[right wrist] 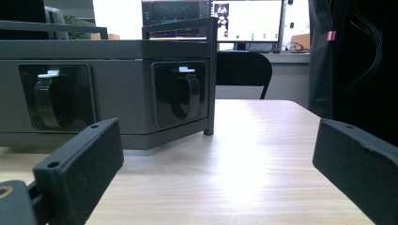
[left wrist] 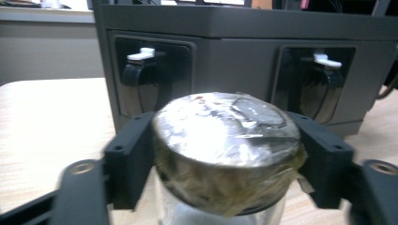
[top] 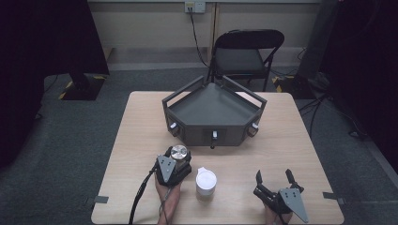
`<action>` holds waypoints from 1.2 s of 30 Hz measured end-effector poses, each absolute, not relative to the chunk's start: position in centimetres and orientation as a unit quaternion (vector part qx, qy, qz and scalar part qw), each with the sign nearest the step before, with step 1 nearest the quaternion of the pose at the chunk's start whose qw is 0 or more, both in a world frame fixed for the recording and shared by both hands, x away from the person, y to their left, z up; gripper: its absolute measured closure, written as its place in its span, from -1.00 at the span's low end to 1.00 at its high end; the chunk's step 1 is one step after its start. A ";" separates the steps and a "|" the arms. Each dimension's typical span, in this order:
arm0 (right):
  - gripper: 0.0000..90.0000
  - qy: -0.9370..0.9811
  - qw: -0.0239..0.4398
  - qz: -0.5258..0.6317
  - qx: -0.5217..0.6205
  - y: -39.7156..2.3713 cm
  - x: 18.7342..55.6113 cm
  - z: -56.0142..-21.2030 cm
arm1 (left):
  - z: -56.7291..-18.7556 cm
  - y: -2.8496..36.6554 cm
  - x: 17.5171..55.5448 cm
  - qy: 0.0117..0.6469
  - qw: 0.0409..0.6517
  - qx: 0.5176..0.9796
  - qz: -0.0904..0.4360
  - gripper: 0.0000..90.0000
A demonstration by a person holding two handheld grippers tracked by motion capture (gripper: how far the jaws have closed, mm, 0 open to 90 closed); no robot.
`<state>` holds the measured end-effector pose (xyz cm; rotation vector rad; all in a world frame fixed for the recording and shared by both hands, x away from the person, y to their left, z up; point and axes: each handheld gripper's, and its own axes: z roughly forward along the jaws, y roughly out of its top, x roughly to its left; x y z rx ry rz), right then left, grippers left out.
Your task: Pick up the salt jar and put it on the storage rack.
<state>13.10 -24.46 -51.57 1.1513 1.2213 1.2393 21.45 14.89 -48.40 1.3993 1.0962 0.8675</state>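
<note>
The left gripper [top: 177,158] clamps a clear glass jar with a foil-wrapped lid [left wrist: 227,150] near the dark grey angular tray-topped box [top: 213,110]; jar's base cut off; the right gripper [top: 274,180] gapes wide, empty, beside a white cylindrical cup [top: 206,181].

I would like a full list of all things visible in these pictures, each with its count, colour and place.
Table: one, light wood, centre of the floor.
Tray unit: one, dark grey, three-sided with railings and front knobs, far half of the table.
Jar: one, clear glass with a silver foil-covered lid, near left of the table, between the left gripper's jaws.
Cup: one, white, near centre of the table.
Folding chair: one, black, behind the table.
Left gripper: one, black, shut on the jar.
Right gripper: one, black, open, near right of the table.
</note>
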 end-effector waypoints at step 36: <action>-0.98 0.505 0.504 0.512 0.478 -24.4 13.1 -51.6 | -47.2 15.7 21.4 0.438 0.566 0.599 0.360 -0.23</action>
